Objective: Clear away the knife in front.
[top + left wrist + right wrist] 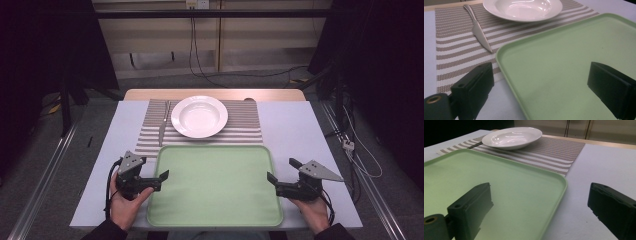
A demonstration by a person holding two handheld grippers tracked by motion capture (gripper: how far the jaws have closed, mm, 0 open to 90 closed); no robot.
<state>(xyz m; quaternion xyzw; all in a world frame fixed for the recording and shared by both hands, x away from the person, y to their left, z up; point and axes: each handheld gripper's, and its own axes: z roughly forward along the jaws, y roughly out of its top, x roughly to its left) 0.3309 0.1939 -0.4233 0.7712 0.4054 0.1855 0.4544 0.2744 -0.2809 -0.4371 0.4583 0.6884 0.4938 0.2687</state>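
Observation:
A light green tray (215, 185) lies empty at the table's front centre. Beyond it a white deep plate (199, 116) rests on a striped placemat (245, 130), with a silver knife (162, 129) to its left. My left gripper (153, 169) is open at the tray's left edge; in the left gripper view the tray (574, 50) has its rim between the jaws of that gripper (540, 77), untouched. My right gripper (282, 170) is open at the tray's right edge, and the tray (486, 177) likewise has its rim between the gripper's (540, 200) jaws.
The table (300, 130) has a pale cover, bare to the left and right of the placemat. Its front edge is close behind both hands. Cables (360, 150) trail on the floor to the right, and dark curtains flank the table.

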